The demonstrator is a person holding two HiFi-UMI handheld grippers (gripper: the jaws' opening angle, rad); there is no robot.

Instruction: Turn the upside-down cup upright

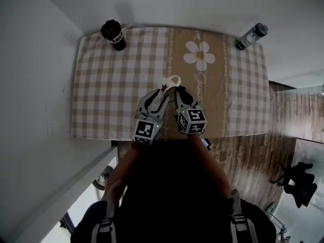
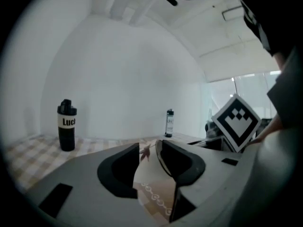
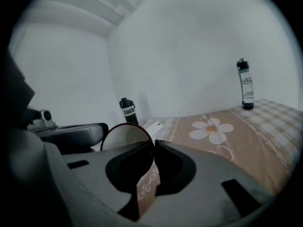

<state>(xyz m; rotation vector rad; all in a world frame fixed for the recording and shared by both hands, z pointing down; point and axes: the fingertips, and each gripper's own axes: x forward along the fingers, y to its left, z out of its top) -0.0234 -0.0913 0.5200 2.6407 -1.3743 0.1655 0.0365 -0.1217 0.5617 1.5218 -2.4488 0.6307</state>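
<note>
Right gripper (image 3: 154,144) clamps cup (image 3: 124,135) by its edge | left gripper (image 2: 148,148), jaws apart, straddles it | step: mid-flip, likely | next: roll mouth upward, set down gently

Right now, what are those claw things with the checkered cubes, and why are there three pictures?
A person holds a grabbing tool in each hand; the cubes are part of the tools. One picture comes from a camera on the person's head, looking down at a table with a checked cloth. The other two come from small cameras riding on the tools. A black bottle and a clear bottle stand on the table. The right claw pinches the edge of a white cup. The left claw is open, gripping nothing.
</note>
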